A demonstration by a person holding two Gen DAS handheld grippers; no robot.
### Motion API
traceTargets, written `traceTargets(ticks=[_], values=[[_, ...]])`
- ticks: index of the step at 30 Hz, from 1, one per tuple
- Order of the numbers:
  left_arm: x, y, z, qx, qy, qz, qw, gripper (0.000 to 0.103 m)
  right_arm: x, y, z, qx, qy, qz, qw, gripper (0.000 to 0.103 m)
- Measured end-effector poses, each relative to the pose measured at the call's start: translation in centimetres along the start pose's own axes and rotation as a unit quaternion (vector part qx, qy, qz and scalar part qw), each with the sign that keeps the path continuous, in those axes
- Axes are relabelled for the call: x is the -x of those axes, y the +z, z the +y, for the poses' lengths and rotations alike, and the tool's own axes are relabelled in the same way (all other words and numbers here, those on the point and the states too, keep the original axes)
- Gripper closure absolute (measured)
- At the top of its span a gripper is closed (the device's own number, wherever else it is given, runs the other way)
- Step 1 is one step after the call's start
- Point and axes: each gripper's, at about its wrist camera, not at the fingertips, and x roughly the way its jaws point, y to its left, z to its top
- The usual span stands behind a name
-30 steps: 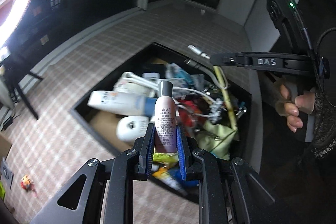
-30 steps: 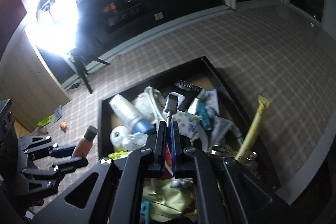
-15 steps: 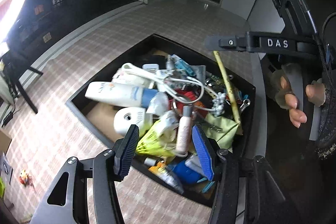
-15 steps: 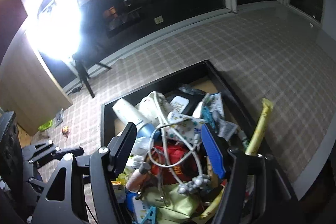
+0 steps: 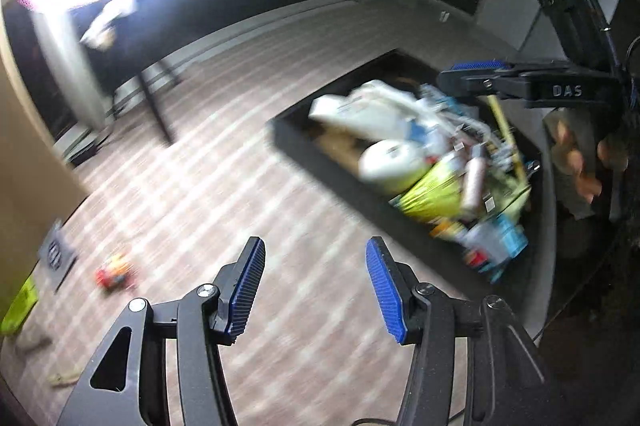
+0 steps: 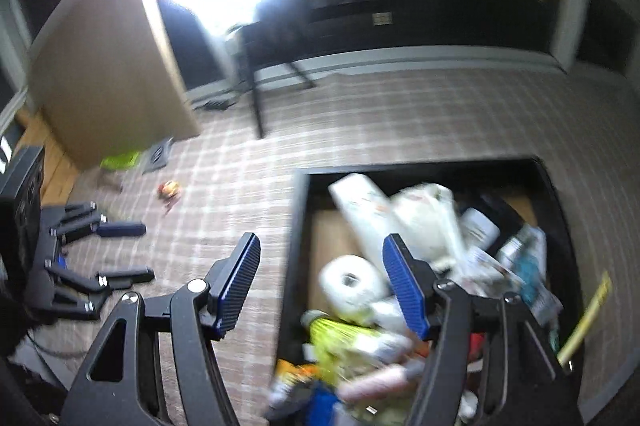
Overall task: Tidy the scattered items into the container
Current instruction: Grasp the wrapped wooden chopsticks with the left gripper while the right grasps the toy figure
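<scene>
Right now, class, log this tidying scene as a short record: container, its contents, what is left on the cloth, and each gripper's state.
container: black tray, on the checked cloth
contents: piled full; white bottle, paper roll, yellow-green packet, pink tube, yellow stick leaning over the rim
left on cloth: small red-yellow item, green packet at the cloth's edge
left gripper: open, nothing between the pads, over bare cloth
right gripper: open, nothing held, over the tray's near-left edge
image quality: motion-blurred
</scene>
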Motion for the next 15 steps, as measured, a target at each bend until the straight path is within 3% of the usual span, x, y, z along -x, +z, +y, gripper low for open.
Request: traceTargets(ticks=[5,9,15], values=[[1.6,-3.8,6.3,0.017,0.048,0.015,0.9986,0.055,-3.9,1.9,6.0,0.080,0.027,0.029,0.996,0.040],[2.4,-6.9,10.5,0.034,0.063,0.036,0.9968,0.055,-7.0,2.7,10.3,0.133,0.044,0.050,0.989,0.040],[2.6,-10.2,14.0,0.002,0.086,0.073,0.9937,0.055,-11.2,3.6,15.4,0.177,0.071,0.077,0.979,0.040]])
